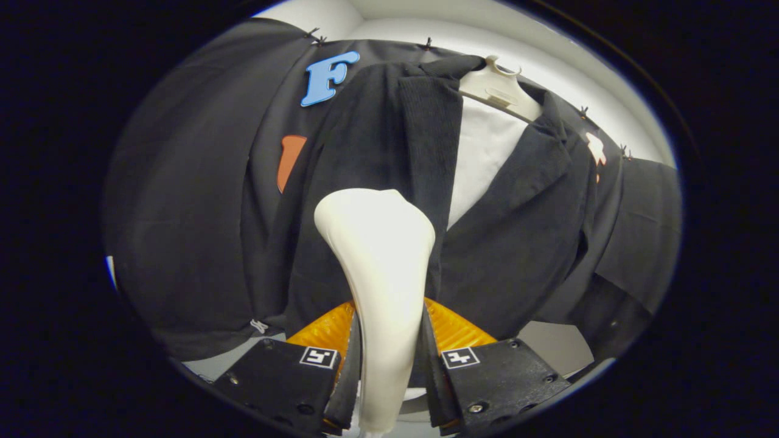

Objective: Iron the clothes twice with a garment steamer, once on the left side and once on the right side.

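A white garment steamer point(380, 267) stands upright between my fingers, its handle pinched from both sides and its wide head rising ahead. My gripper point(388, 340) is shut on it. The head rests against the left front panel of a dark jacket point(389, 140). The jacket hangs on a white hanger point(496, 88) over a white shirt point(484, 152). The jacket's right panel point(517, 231) hangs beyond the fingers to the right. The steamer's face against the cloth is hidden.
Black cloth point(182, 201) forms the booth wall behind and to both sides of the jacket. A pale surface point(554, 347) shows below the jacket's hem on the right. The white ceiling point(462, 24) runs above the hanger.
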